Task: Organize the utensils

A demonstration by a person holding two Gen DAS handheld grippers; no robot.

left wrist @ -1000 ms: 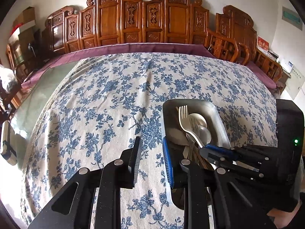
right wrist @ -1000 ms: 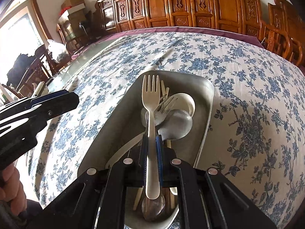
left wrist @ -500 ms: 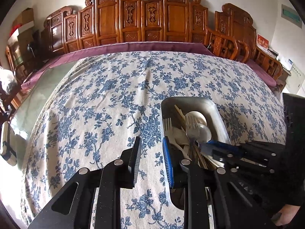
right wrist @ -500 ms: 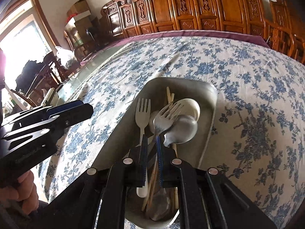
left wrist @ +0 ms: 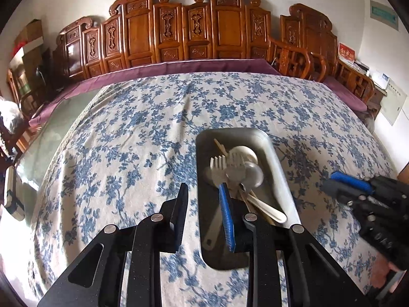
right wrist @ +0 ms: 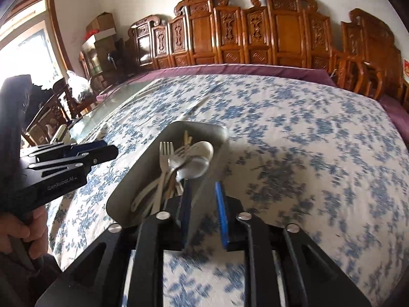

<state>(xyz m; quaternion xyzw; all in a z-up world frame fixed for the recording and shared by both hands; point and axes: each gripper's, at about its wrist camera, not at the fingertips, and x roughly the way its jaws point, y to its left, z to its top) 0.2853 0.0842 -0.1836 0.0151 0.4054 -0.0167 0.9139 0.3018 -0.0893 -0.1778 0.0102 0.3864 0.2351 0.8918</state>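
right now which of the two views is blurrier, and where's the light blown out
Right wrist view: heavy motion smear across the tablecloth, and the window at far left is blown out. Left wrist view: mostly sharp, slight blur on the tray and utensils.

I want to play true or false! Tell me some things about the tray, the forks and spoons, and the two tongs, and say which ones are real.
1. The white fork lies in the metal tray. True.
2. The right tongs are squeezing the white fork. False: they have just been opening and nothing is between them; the fork is in the tray.
3. The tablecloth is plain red. False: it is white with blue flowers.
4. A metal spoon is in the tray too. True.
5. The left tongs hold a spoon. False: they are open and hold nothing.
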